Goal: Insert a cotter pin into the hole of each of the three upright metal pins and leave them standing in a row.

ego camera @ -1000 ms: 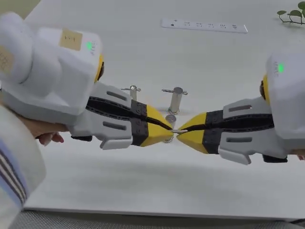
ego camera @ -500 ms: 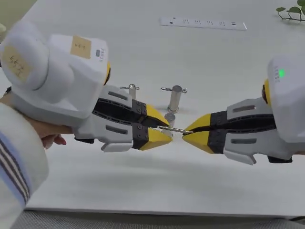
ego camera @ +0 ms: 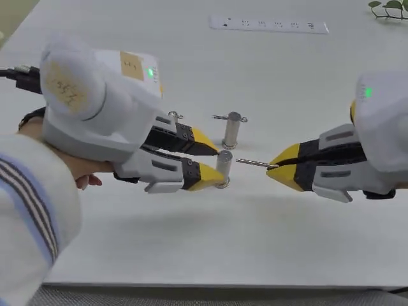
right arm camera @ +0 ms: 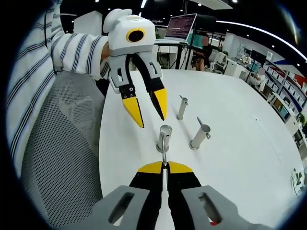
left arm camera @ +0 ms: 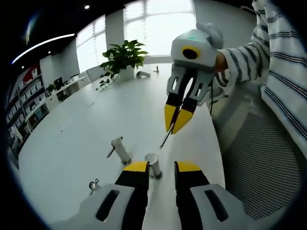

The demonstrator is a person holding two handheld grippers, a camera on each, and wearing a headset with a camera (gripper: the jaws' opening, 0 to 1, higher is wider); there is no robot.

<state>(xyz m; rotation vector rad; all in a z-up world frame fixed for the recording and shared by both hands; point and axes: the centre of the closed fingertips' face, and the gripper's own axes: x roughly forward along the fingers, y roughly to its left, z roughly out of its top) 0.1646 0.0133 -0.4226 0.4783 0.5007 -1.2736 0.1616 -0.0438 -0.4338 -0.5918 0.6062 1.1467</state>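
- I have the left gripper (ego camera: pixel 215 165) open, with its two yellow jaw tips either side of the nearest metal pin (ego camera: pixel 223 167). I cannot tell whether either tip touches the pin.
- In the left gripper view that pin stands upright just beyond the gap between my jaws, on the white table (ego camera: pixel 191 236).
- My right gripper (ego camera: pixel 273 169) is clamped on the held cotter pin (ego camera: pixel 254 163), which sticks out from the closed jaw tips.
- The held cotter pin lies roughly level, and its free end points at the top of the nearest metal pin. The end is near the pin but apart from it, not in the hole.
- In the right gripper view the cotter pin runs straight up from my jaws, in line with the nearest metal pin ahead of it.
- The middle metal pin (ego camera: pixel 232 130) stands upright behind the nearest one, with a fitted cotter pin (ego camera: pixel 220 118) crosswise through its top.
- The far metal pin (left arm camera: pixel 94 185) also stands upright and carries another fitted cotter pin. In the head view the left gripper's body partly hides it.
- A white power strip (ego camera: pixel 268 25) lies at the far side of the table, well apart from the pins.
- A plant (ego camera: pixel 387 7) sits at the far right corner.
- A striped sleeve (ego camera: pixel 29 210) shows on the arm behind the left gripper.
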